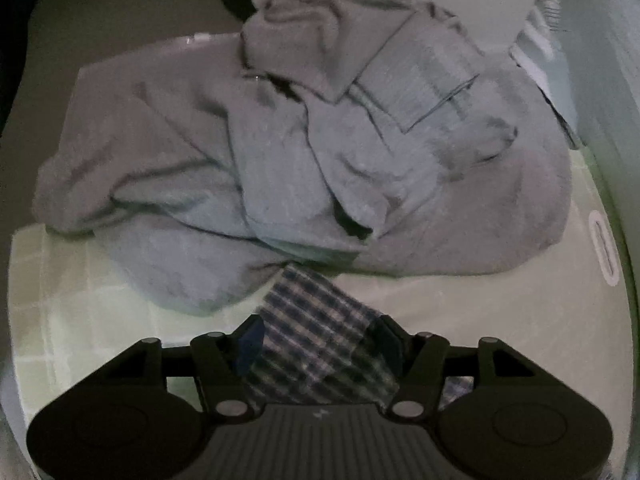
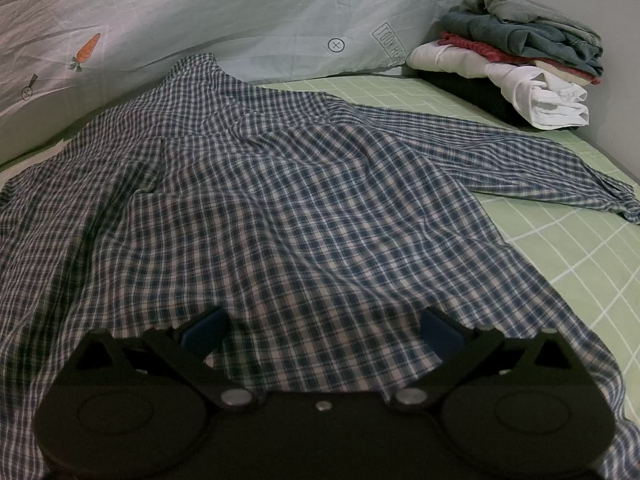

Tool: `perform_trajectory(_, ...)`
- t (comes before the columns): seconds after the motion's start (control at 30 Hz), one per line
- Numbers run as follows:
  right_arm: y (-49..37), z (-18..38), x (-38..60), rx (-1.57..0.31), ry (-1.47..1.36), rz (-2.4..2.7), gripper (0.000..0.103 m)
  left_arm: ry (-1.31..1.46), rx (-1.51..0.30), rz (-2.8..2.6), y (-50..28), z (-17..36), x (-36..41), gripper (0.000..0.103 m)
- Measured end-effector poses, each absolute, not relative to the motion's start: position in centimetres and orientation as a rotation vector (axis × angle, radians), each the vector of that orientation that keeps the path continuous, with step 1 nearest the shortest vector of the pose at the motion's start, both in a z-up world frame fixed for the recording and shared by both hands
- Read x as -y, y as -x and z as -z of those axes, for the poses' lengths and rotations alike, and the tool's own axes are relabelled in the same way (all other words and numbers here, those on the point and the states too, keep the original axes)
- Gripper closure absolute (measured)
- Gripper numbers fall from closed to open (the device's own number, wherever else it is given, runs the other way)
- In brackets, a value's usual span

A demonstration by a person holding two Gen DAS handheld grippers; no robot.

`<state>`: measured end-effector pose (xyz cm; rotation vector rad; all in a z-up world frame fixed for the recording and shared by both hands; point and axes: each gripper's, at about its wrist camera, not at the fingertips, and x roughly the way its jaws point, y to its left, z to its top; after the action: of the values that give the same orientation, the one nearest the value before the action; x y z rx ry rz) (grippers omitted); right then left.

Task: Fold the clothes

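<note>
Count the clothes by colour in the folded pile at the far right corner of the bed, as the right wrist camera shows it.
Grey, top of the folded pile: 1
Dark blue-grey: 1
Red: 1
White: 1
Black, at the bottom: 1
Total: 5 visible layers; any hidden between them cannot be told.

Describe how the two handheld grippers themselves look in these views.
Both the left gripper and right gripper are matte black, with two round discs at the base, angled linkage arms with silver pivot pins, and blue fingertip pads. The left has a ribbed centre panel. No sleeves or cables visible.
</note>
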<state>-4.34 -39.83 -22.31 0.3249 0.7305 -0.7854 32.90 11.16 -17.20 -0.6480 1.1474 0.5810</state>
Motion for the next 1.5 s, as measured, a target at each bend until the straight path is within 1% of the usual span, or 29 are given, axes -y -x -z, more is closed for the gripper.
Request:
perform_trajectory(0.03,4.4,22.3,39.9,-0.731,-0.324,0.784,0.0,0.641,-1.151,-0.588,-33.1,17.3,-11.0,0.033)
perform_trajectory(0.2,4.4,22.4,39.9,-0.729,-0.324,0.784,0.0,0.605,-1.169,-0.622,-34.1,17.6,-10.4,0.03)
perform_trajectory(0.33,4.3,22.4,40.0,-0.726,-0.323,0.784,0.0,0.575,-1.184,-0.65,-34.8,17.8,-9.9,0.024)
perform_trajectory(0.43,4.3,22.4,40.0,-0.724,-0.322,0.783,0.0,0.549,-1.18,-0.67,-35.2,17.9,-9.5,0.023)
perform_trajectory(0.5,4.4,22.4,40.1,-0.722,-0.321,0.782,0.0,0.523,-1.166,-0.682,-35.1,17.9,-9.2,0.025)
perform_trajectory(0.53,4.4,22.4,40.1,-0.721,-0.321,0.782,0.0,0.51,-1.158,-0.689,-35.0,17.9,-9.1,0.033)
perform_trajectory(0.57,4.4,22.4,40.1,-0.72,-0.321,0.782,0.0,0.494,-1.137,-0.701,-34.8,17.7,-8.9,0.049)
perform_trajectory(0.63,4.4,22.4,40.1,-0.717,-0.32,0.782,0.0,0.5,-1.098,-0.683,-34.2,17.5,-8.9,0.062)
perform_trajectory(0.67,4.4,22.4,40.1,-0.716,-0.32,0.783,0.0,0.507,-1.08,-0.672,-33.9,17.4,-9.0,0.07)
perform_trajectory(0.73,4.3,22.5,40.0,-0.713,-0.319,0.784,0.0,0.576,-1.051,-0.617,-33.7,17.0,-9.7,0.077)
perform_trajectory(0.77,4.4,22.5,40.0,-0.711,-0.319,0.784,0.0,0.614,-1.022,-0.581,-33.3,16.7,-10.0,0.088)
perform_trajectory(0.83,4.4,22.5,40.0,-0.708,-0.318,0.784,0.0,0.684,-0.961,-0.508,-32.5,16.0,-10.5,0.089)
perform_trajectory(0.9,4.4,22.5,40.0,-0.705,-0.317,0.784,0.0,0.692,-0.854,-0.431,-31.6,14.6,-10.6,0.089)
perform_trajectory(1.03,4.5,22.5,39.9,-0.702,-0.316,0.784,0.0,0.722,-0.53,-0.13,-27.8,11.1,-10.6,0.09)
perform_trajectory(1.1,4.5,22.6,39.9,-0.701,-0.316,0.785,0.0,0.706,-0.413,-0.025,-25.6,9.6,-10.6,0.09)
perform_trajectory(1.13,4.5,22.6,39.9,-0.7,-0.316,0.784,0.0,0.678,-0.393,-0.004,-24.8,9.1,-10.5,0.09)
perform_trajectory(1.23,4.5,22.6,39.9,-0.699,-0.316,0.785,0.0,0.623,-0.422,-0.021,-22.9,10.2,-10.6,0.089)
perform_trajectory(1.4,4.5,22.5,39.9,-0.701,-0.318,0.785,0.0,0.583,-0.603,-0.133,-19.1,15.0,-11.7,0.089)
perform_trajectory(1.5,4.5,22.5,39.9,-0.703,-0.319,0.786,0.0,0.559,-0.674,-0.136,-17.2,16.9,-12.0,0.089)
